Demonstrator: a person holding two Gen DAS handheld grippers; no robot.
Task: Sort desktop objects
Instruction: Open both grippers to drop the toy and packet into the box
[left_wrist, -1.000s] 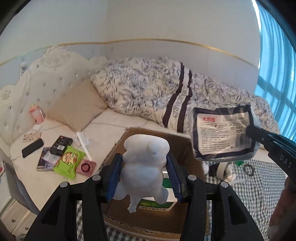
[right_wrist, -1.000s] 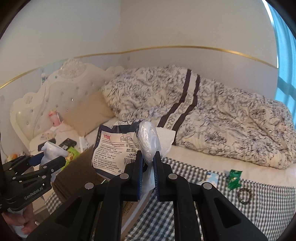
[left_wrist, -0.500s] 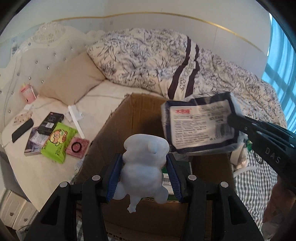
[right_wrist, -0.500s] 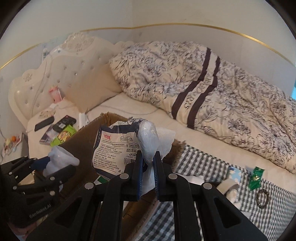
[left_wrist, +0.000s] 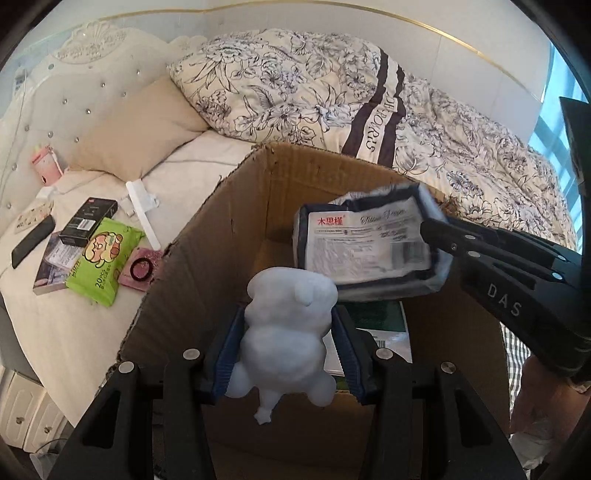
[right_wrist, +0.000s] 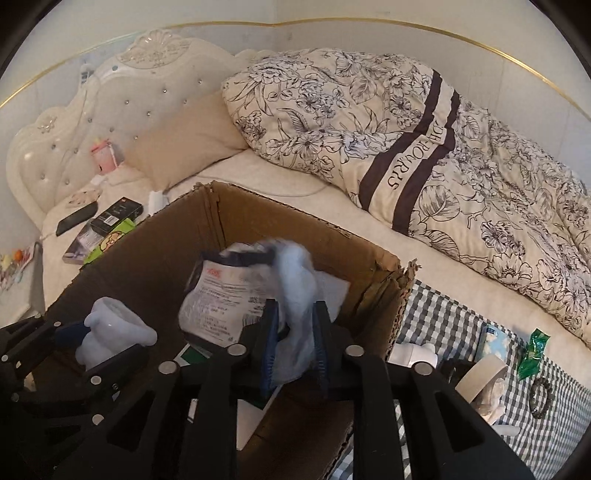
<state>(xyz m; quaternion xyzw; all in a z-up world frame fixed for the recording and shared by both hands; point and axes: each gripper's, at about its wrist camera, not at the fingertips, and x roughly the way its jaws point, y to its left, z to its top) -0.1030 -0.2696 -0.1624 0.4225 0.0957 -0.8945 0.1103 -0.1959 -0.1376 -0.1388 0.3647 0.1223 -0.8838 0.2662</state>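
My left gripper (left_wrist: 287, 334) is shut on a pale blue-white animal figurine (left_wrist: 291, 328), held upright over the near side of an open cardboard box (left_wrist: 207, 236). My right gripper (right_wrist: 294, 334) grips the crumpled plastic end of a navy-and-white tissue pack (right_wrist: 221, 302), which hangs blurred over the inside of the box (right_wrist: 147, 258). Its jaws stand fairly wide around the plastic. In the left wrist view the tissue pack (left_wrist: 369, 243) hovers just above and right of the figurine, with the right gripper (left_wrist: 424, 227) at its edge. The figurine (right_wrist: 110, 325) shows at lower left in the right wrist view.
A green-and-white carton (left_wrist: 380, 317) lies in the box. On the bed to the left are green wipes (left_wrist: 101, 258), a black box (left_wrist: 88, 218), a phone (left_wrist: 33, 240). On the checked cloth (right_wrist: 436, 317) to the right are a tape roll (right_wrist: 480, 373), green sachet (right_wrist: 532, 352), ring (right_wrist: 540, 398).
Both grippers have come down and forward over the box with their loads. The right gripper's jaws stand wider apart than before, and the tissue pack now looks blurred.
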